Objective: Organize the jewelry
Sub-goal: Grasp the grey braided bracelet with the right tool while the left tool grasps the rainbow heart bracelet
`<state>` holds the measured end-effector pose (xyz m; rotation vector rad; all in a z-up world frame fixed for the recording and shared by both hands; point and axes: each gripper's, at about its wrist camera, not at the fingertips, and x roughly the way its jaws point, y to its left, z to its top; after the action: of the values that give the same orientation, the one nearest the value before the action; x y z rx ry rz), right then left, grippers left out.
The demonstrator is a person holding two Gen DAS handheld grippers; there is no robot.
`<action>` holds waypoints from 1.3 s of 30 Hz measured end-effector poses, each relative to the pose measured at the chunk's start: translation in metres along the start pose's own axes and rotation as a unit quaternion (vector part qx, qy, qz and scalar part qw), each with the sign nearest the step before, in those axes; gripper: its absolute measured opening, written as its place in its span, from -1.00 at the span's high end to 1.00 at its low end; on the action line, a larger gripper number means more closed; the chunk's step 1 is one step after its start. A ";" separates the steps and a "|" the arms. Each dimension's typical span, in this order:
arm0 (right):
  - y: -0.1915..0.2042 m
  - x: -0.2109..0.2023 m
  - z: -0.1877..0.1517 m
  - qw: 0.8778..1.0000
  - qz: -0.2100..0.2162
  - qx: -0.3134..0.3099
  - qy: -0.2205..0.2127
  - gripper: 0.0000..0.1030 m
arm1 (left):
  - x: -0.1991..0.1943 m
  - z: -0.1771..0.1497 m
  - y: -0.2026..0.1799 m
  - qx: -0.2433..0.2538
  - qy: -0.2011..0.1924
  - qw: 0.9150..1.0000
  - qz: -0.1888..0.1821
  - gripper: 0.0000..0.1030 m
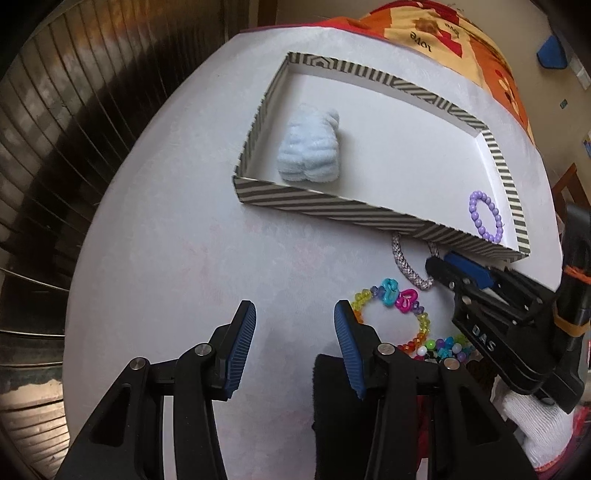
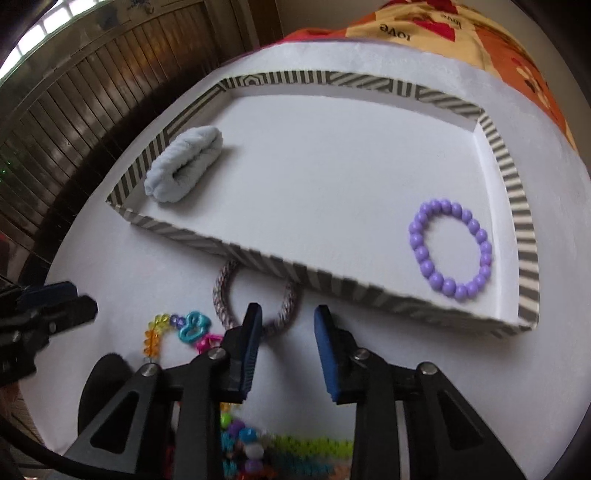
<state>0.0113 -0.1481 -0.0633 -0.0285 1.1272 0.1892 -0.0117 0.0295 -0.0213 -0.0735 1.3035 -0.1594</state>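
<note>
Reading "DAS" on right tool [image 1: 437, 264], narrowly spread, empty; left tool [image 1: 294, 314] spread

White round table [image 1: 166, 229], dark wooden slatted wall [image 1: 55, 110], orange-and-yellow patterned cloth [image 1: 436, 33] printed "love" behind the table

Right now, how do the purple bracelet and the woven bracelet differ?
The purple bracelet lies inside the striped box, near its right wall; the woven bracelet lies outside on the table, partly hidden by the box's front wall. The purple bracelet is a string of smooth round beads in one colour; the woven bracelet is a speckled, braided cord. The purple bracelet sits clear of the right gripper; the woven one lies just beyond its tips. Both are closed loops lying flat.
</note>
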 end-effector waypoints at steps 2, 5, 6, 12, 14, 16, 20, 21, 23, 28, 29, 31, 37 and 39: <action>0.002 0.001 0.001 1.000 -0.009 -0.015 0.001 0.82 | 0.003 0.000 -0.005 0.007 0.005 1.000 -0.002 0.55; -0.001 -0.003 -0.005 0.999 -0.015 -0.032 0.006 0.85 | 0.006 0.002 -0.011 0.016 0.012 1.000 -0.010 0.55; -0.005 -0.006 -0.007 0.999 -0.016 -0.032 0.010 0.85 | 0.008 0.003 -0.013 0.020 0.015 1.000 -0.011 0.55; -0.043 -0.020 -0.030 1.000 -0.023 0.006 0.015 0.86 | 0.023 0.014 -0.026 0.050 0.037 0.998 -0.015 0.55; -0.054 -0.023 -0.035 0.999 -0.027 0.016 0.016 0.86 | 0.029 0.019 -0.030 0.063 0.049 0.997 -0.013 0.55; -0.063 -0.026 -0.039 0.999 -0.023 0.027 0.017 0.86 | 0.035 0.022 -0.035 0.071 0.057 0.996 -0.012 0.55; -0.074 -0.029 -0.044 0.999 -0.023 0.034 0.019 0.86 | 0.041 0.026 -0.044 0.086 0.054 0.995 0.003 0.55; -0.077 -0.030 -0.045 0.999 -0.018 0.039 0.018 0.86 | 0.042 0.027 -0.044 0.088 0.056 0.995 0.004 0.55; -0.082 -0.031 -0.048 0.999 -0.012 0.046 0.016 0.86 | 0.042 0.029 -0.048 0.090 0.054 0.994 0.006 0.55; -0.080 -0.031 -0.056 0.999 -0.020 0.041 0.010 0.86 | 0.043 0.031 -0.056 0.111 0.034 0.993 0.020 0.80; -0.079 -0.031 -0.056 0.999 -0.023 0.036 0.009 0.86 | 0.042 0.032 -0.058 0.117 0.026 0.992 0.027 0.92; -0.076 -0.030 -0.055 0.999 -0.029 0.027 0.007 0.86 | 0.039 0.030 -0.061 0.119 0.020 0.992 0.028 1.00; -0.082 -0.045 -0.062 0.999 -0.004 0.050 -0.013 0.85 | 0.026 0.039 -0.038 0.084 0.013 0.996 -0.011 1.00; -0.082 -0.055 -0.063 0.998 -0.004 0.051 -0.021 0.85 | 0.013 0.042 -0.035 0.081 0.000 0.997 -0.020 1.00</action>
<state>-0.0548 -0.2438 -0.0470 0.0615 1.0924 0.1254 0.0300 -0.0082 -0.0180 0.0382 1.2860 -0.2992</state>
